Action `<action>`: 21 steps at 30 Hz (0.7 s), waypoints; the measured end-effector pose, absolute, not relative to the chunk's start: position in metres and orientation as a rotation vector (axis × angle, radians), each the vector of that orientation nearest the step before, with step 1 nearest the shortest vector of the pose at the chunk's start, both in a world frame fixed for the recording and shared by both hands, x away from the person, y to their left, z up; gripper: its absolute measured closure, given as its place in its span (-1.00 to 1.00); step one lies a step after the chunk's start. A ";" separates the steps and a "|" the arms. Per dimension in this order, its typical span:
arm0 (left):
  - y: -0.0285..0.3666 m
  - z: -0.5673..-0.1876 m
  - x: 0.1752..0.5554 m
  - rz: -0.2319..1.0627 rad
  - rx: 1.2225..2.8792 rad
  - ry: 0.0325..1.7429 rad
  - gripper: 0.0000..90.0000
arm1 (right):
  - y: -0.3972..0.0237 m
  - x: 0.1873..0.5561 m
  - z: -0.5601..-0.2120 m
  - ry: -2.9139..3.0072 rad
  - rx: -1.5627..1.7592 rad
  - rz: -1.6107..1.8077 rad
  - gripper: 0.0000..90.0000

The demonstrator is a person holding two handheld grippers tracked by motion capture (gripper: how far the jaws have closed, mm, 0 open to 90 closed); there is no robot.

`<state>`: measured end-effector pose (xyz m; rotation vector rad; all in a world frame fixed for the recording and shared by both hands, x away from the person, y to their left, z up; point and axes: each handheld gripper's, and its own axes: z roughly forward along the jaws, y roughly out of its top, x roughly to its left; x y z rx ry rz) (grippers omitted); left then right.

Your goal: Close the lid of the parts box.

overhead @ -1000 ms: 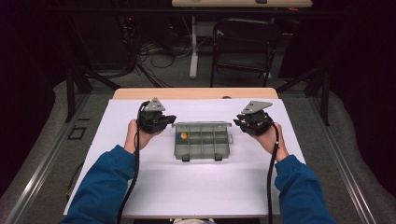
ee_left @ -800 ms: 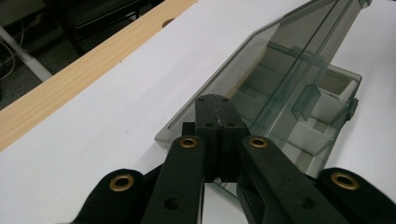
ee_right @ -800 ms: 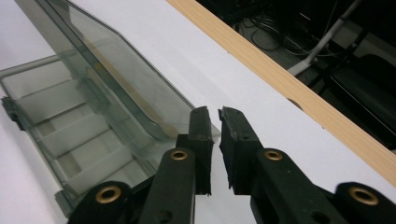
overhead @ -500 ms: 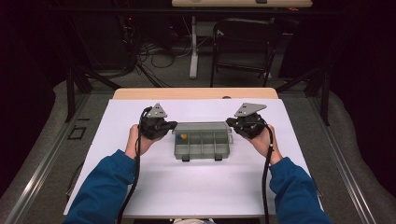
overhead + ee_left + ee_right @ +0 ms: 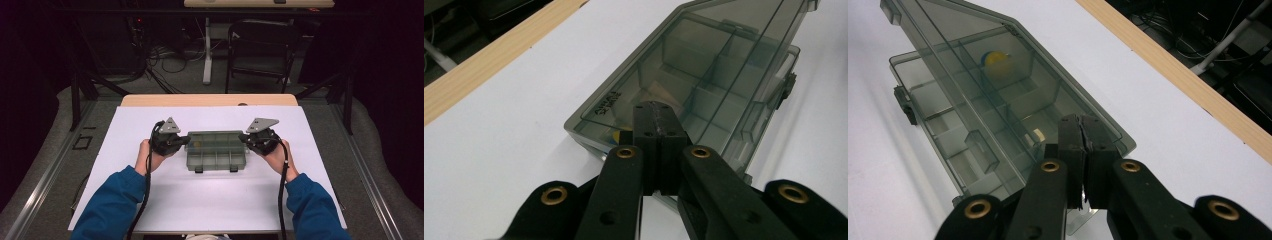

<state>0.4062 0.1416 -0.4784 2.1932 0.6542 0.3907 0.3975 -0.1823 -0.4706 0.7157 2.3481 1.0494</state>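
- The box (image 5: 216,149) is sitting mid-frame in the high view: smoky clear plastic, divided into compartments, a yellow piece (image 5: 994,62) in one, two black latches on its near edge.
- Your left gripper (image 5: 183,141) is pressing its jaws together at the box's left end.
- Your right gripper (image 5: 244,138) has just been closing; its jaws are meeting at the right end, over the lid's edge.
- The white table (image 5: 210,200) is lying under everything, with a chair (image 5: 260,45) showing at the dark top of the frame.

In the left gripper view the closed left gripper (image 5: 654,117) hid part of the smoky compartment box (image 5: 704,85), whose far lid corner ran off the top edge. A yellow piece (image 5: 996,64) inside the box looked blurred through the lid.
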 end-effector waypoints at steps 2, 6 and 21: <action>0.141 -0.481 0.405 0.387 2.197 0.655 1.00 | -0.181 0.397 -0.472 2.355 0.712 1.043 0.98; 0.142 -0.485 0.404 0.380 2.207 0.656 1.00 | -0.180 0.395 -0.478 2.367 0.713 1.031 0.99; 0.141 -0.501 0.403 0.361 2.239 0.670 1.00 | -0.178 0.393 -0.496 2.418 0.725 0.992 1.00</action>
